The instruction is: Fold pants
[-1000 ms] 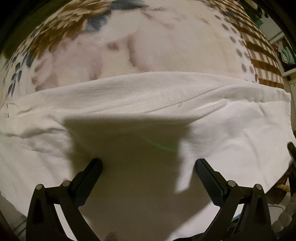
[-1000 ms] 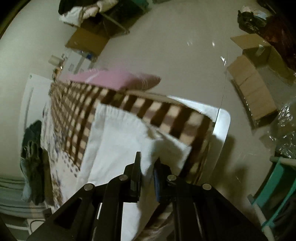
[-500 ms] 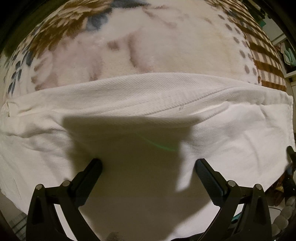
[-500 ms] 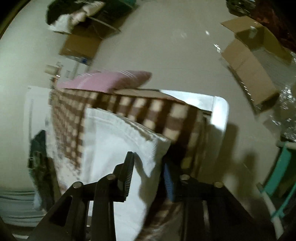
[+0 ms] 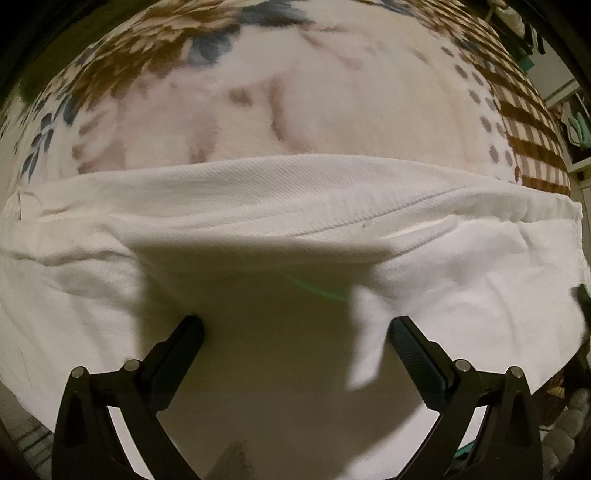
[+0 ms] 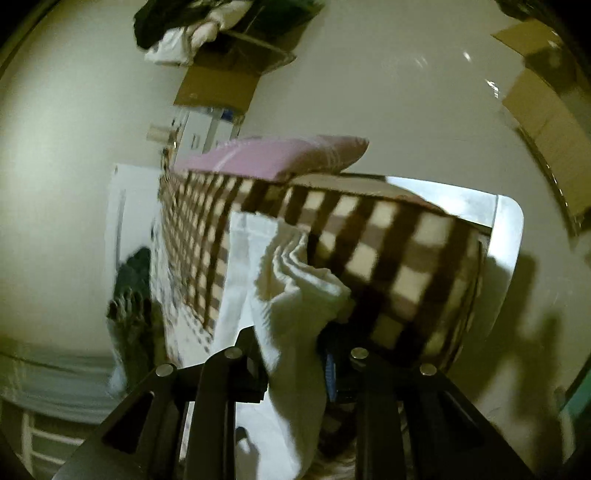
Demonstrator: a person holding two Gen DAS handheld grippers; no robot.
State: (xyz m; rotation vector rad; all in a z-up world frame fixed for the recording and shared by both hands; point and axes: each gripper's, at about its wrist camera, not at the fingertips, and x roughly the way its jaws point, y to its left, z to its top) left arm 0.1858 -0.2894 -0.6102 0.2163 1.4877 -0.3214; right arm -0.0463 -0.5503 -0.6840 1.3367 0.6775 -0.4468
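Observation:
White pants lie folded lengthwise across a patterned blanket on a bed. My left gripper is open, its fingers spread wide just above the near part of the cloth, holding nothing. In the right wrist view the pants bunch up at the bed's checked end. My right gripper has a thick wad of the white cloth between its fingers, which stand partly apart around it.
A pink pillow lies at the far end of the bed. Cardboard boxes and a pile of clothes sit on the floor. A white bed frame corner juts out to the right.
My right gripper opened off the pants edge, moved in, and now has a thicker bunch of cloth between its fingers. The left gripper stayed open and barely moved.

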